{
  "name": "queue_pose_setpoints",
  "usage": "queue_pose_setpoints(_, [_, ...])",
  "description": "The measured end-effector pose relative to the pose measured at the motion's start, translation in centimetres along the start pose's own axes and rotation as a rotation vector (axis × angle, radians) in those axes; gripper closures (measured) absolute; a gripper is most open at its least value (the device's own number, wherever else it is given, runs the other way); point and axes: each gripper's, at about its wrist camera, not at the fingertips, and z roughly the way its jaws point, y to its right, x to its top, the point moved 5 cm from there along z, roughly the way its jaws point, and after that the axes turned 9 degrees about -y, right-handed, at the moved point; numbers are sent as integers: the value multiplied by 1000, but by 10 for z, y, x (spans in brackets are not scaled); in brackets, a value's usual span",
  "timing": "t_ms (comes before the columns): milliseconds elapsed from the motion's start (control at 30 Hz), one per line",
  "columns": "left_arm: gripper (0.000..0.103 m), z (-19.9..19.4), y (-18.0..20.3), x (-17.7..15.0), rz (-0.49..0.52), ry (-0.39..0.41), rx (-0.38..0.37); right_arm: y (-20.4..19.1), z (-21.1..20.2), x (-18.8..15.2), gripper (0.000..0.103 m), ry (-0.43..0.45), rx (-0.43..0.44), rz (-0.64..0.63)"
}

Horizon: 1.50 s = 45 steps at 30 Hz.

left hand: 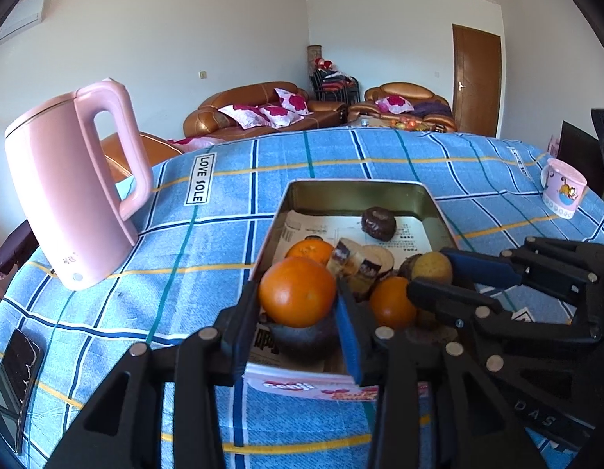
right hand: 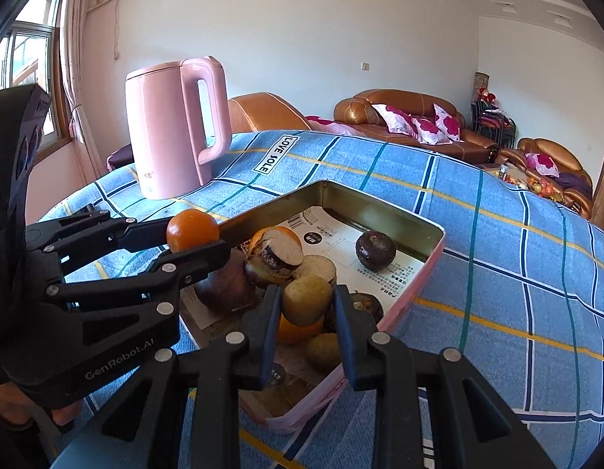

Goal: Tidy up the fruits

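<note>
Both sets of jaws were clamped on fruit over the near end of the tin (right hand: 419,273). Left gripper (left hand: 298,312) held an orange (left hand: 297,291) between its blue pads, above the near-left corner, over a dark fruit (left hand: 302,338). Right gripper (right hand: 308,312) pinched a yellowish potato-like fruit (right hand: 306,300), jaws tight on it, above the near pile.

Progress, judged: mid-task. Fruit sat bunched at the near half of the tin: a second orange (left hand: 392,301), another orange (left hand: 310,252) behind, a small yellow fruit (right hand: 322,351), cut pieces with pale faces and dark skin (right hand: 278,254), brown round ones underneath. Paper lining (right hand: 380,269) covered the tin floor. Only one dark round fruit (right hand: 375,251) sat alone toward the far end; the rest of the far half was bare paper.

Still to do, likely: place the two held fruits, then spread or group the near heap. Cannot tell whether they were going in or coming out.

Beyond the tin on the blue checked tablecloth (left hand: 341,156): pink kettle (left hand: 75,183) far left, pink mug (left hand: 562,187) far right, phone (left hand: 15,383) at the near-left edge. None looked part of the job.
</note>
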Motion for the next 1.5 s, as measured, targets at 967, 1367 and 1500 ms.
queue_pose_setpoints(967, [3, -33, -24, 0, -156, 107, 4, 10, -22, -7, 57, 22, -53, 44])
queue_pose_setpoints(1367, [0, -44, -32, 0, -212, 128, -11, 20, -45, -10, 47, 75, -89, 80])
queue_pose_setpoints(1500, [0, -42, -32, -1, -216, 110, -7, 22, -50, -12, 47, 85, -93, 89])
